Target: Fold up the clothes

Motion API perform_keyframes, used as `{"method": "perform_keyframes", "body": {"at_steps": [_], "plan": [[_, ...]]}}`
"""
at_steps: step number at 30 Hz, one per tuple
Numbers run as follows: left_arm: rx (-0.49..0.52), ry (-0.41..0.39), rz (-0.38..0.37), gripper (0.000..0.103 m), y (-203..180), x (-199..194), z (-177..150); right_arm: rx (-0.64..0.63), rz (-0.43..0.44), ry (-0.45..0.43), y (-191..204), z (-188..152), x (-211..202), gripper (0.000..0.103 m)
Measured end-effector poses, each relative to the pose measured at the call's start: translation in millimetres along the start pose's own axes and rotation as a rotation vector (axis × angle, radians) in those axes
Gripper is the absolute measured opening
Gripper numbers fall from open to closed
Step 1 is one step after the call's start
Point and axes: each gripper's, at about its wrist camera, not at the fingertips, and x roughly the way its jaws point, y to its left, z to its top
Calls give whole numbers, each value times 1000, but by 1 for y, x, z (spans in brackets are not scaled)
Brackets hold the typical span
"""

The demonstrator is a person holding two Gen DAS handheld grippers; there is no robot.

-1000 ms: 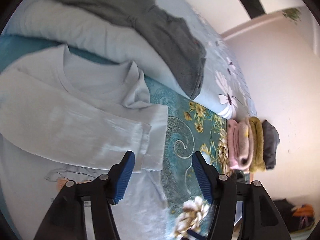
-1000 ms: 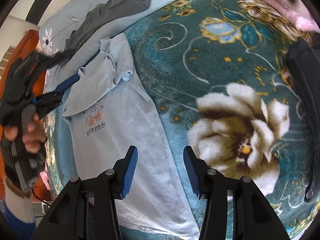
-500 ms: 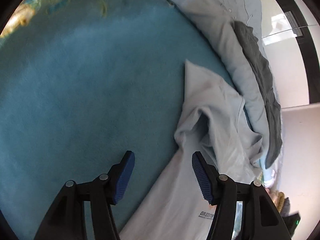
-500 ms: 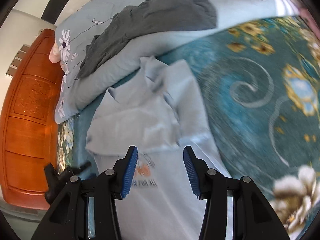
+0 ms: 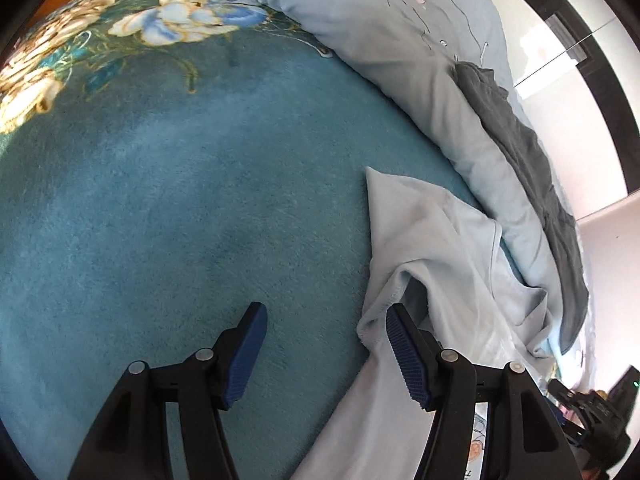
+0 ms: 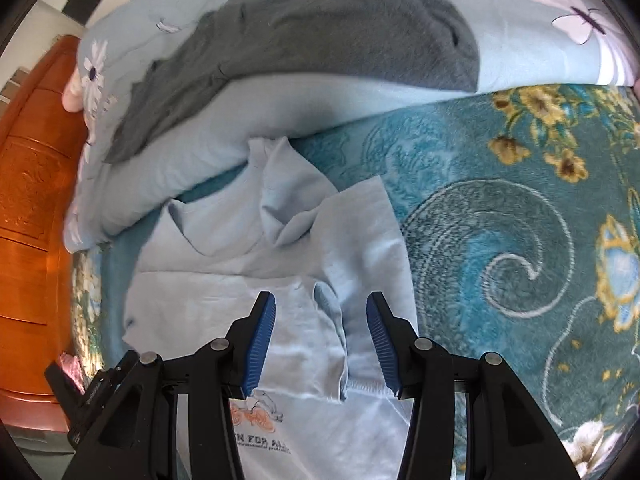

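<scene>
The left gripper (image 5: 326, 340) and right gripper (image 6: 321, 336) look alike: matte black angular plastic arms, round silver screws at the joints, and blue ribbed pads (image 5: 406, 354) lining the inner faces of the fingers.

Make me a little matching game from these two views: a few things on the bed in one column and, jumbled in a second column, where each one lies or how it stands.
Things
1. light blue T-shirt
2. dark grey garment
3. teal floral blanket
4. left gripper

Place or state
A. draped on top of the pale blue quilt
B. open, one finger at the hem of a sleeve
C. spread flat on the blanket, a sleeve folded in over the chest
D. covers the bed under everything

Pairs: 1-C, 2-A, 3-D, 4-B
</scene>
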Motion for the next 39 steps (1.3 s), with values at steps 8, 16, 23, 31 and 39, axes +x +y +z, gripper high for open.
{"method": "perform_keyframes", "body": {"at_steps": [8,16,23,31,39], "plan": [[60,-21,21,66,-4,1,-5,-85,-50,25,21,-6,12,36],[44,-43,5,68,2,-7,-6,-189,-67,34,41,-13,9,10],[44,-1,-38,69,-3,-7,-11,-176,-10,-14,50,-6,-8,10],[123,12,8,70,-28,11,-12,-246,75,-74,82,-4,-36,10],[85,-68,89,70,-9,2,-7,-283,-81,-221,61,6,-62,8]]}}
